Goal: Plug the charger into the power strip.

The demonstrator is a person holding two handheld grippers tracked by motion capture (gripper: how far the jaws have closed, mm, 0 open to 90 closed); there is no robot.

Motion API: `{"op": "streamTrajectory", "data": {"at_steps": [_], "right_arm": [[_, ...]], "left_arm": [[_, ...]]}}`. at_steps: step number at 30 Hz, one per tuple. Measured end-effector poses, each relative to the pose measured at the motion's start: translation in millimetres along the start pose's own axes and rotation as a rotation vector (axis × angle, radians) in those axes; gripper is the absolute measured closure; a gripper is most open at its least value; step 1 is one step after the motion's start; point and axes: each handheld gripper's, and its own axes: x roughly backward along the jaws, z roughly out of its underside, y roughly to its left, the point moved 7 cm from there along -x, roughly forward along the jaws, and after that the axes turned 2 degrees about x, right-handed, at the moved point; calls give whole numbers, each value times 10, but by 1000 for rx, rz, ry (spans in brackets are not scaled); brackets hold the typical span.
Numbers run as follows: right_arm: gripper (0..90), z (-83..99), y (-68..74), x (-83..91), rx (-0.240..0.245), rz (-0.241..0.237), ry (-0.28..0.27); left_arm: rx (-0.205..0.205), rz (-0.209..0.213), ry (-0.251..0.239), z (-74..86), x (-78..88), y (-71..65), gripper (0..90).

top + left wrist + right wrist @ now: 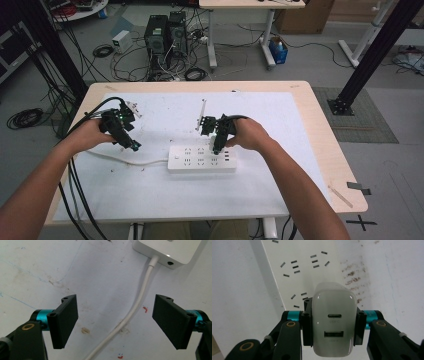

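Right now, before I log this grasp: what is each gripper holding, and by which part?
The right gripper clamps a white USB charger by its two side faces, ports facing the camera. The left gripper holds nothing; its jaws stand open over the white cable.

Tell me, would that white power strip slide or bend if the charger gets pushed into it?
The power strip looks like a rigid plastic block lying flat, so it probably won't bend or tip. Nothing pins it to the smooth white table cover, so it might skid. Its cord curves loosely, so it is likely floppy and would hardly anchor it.

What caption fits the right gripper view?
Right gripper grips a white charger above the power strip.
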Motion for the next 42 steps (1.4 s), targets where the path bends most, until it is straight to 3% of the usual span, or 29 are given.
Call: {"op": "streamTrajectory", "data": {"at_steps": [1, 7, 10, 13, 25, 30, 35, 37, 40, 42], "right_arm": [[621, -21, 0, -64, 43, 8, 7], [621, -12, -11, -114, 72, 17, 27], [622, -45, 8, -122, 135, 15, -1], [622, -55, 40, -163, 210, 25, 7], [625, -91, 60, -227, 245, 49, 78], [627, -111, 30, -226, 217, 14, 91], [627, -153, -2, -270, 256, -21, 161], [627, -149, 3, -275, 247, -29, 151], [627, -133, 37, -283, 260, 19, 126], [627, -110, 40, -284, 253, 28, 94]], "left_arm": [[5, -1, -6, 7, 3, 7, 208], [-1, 4, -5, 9, 7, 4, 208], [2, 11, -5, -4, -29, -4, 208], [-3, 16, 4, -7, -40, -8, 208], [-9, 22, 7, -17, -64, -32, 208], [1, 26, 11, -19, -95, -20, 208], [-13, 31, 4, -46, -109, -65, 208], [-12, 29, -3, -47, -96, -67, 209], [13, 29, -23, -38, -79, -59, 208], [6, 25, -17, -16, -53, -53, 209]]}}
